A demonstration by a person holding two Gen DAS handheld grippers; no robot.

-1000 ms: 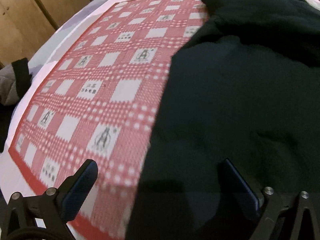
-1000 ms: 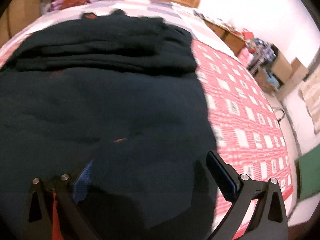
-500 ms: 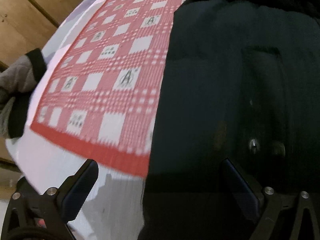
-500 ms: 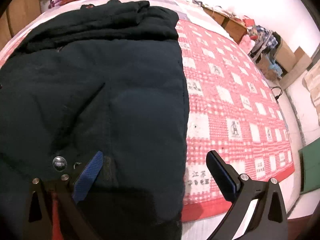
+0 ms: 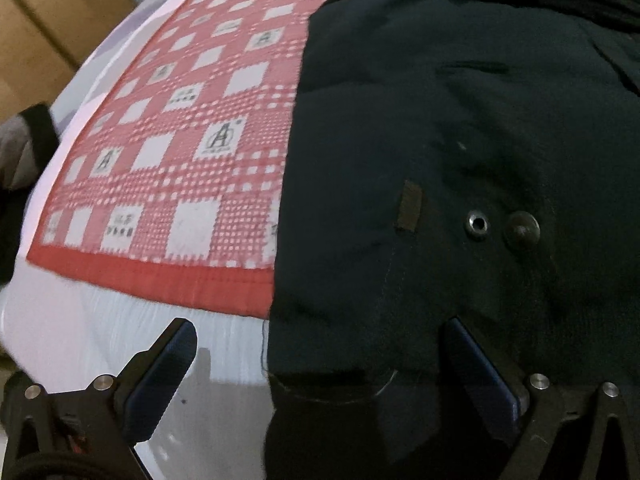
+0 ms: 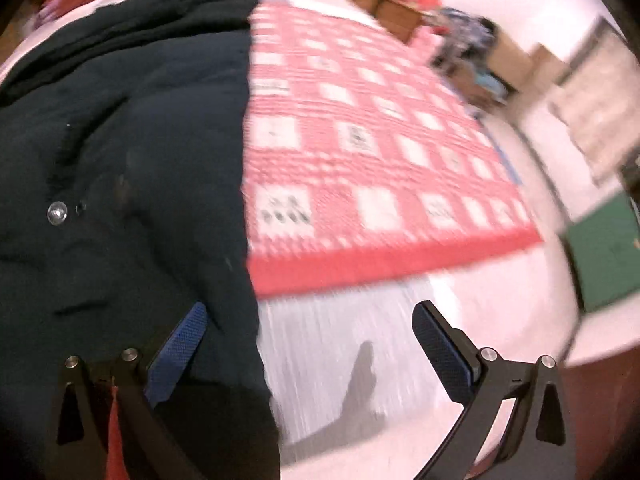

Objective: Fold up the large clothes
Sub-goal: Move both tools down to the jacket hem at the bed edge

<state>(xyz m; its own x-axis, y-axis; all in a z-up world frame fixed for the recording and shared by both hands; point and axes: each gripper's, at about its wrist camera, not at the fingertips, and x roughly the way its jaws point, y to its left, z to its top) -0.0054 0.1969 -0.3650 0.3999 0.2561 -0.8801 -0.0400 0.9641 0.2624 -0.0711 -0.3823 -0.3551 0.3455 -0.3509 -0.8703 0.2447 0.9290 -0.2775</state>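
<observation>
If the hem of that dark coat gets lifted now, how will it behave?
The coat looks padded and puffy, so it will probably sag and drape rather than hold shape. It covers much of the checked blanket, so likely fairly heavy. Its metal snaps may add a little weight at the hem.

The black coat (image 5: 460,128) is thick matt cloth with a shiny metal snap (image 5: 478,225); the red checked blanket (image 5: 192,128) looks woven and slightly rough; the white sheet (image 5: 100,332) is smooth cloth; the finger pads (image 5: 162,376) are ribbed blue rubbery plastic
</observation>
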